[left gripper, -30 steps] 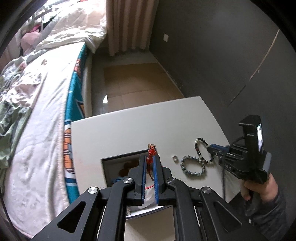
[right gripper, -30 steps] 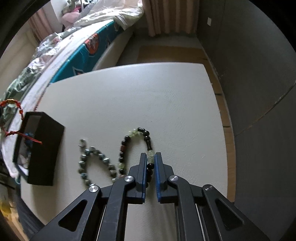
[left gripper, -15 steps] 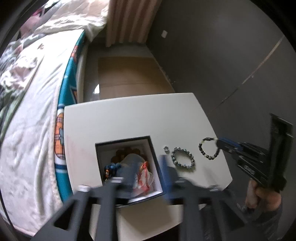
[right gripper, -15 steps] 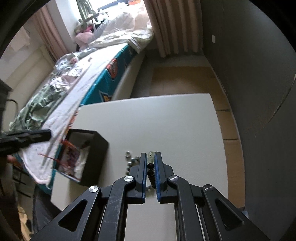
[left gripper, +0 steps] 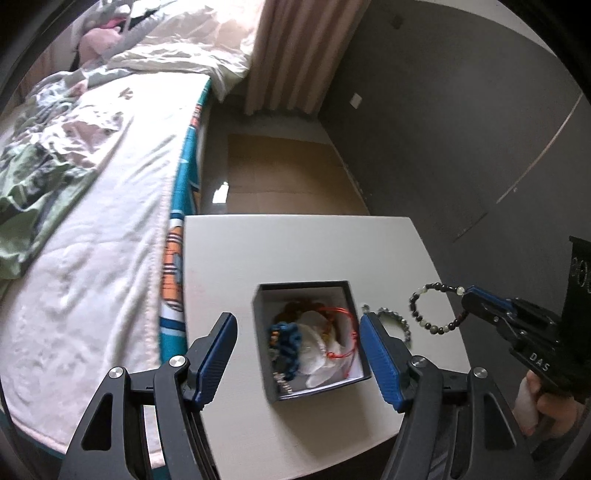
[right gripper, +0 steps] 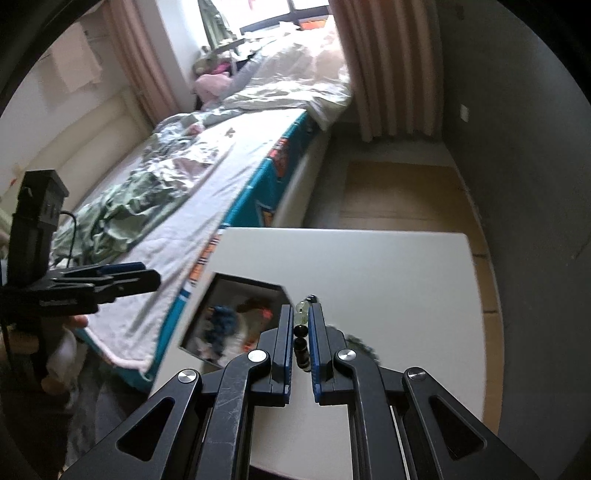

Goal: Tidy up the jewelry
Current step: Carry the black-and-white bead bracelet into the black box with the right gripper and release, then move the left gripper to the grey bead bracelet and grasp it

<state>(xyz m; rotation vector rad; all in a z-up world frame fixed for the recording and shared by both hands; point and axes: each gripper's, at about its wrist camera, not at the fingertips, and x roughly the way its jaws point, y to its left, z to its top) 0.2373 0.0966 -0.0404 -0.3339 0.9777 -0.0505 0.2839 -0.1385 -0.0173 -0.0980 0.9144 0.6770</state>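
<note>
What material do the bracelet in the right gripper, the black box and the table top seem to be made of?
Bracelet: round beads, dark glossy and pale translucent, probably stone or glass; they shine. Black box: matte dark walls with a white lining, likely cardboard. Table top: smooth, matte off-white surface, perhaps laminate or painted board; no grain shows.

A home bedroom. Ahead and to the left of the claw lies an unmade bed point(left gripper: 92, 206) with rumpled sheets and a pink soft toy point(right gripper: 212, 83); pink curtains point(left gripper: 291, 55) hang at the far end by a window point(right gripper: 291, 14). Directly below the claw stands a white table point(left gripper: 295, 251) bearing a box of jewellery point(left gripper: 310, 339).
</note>
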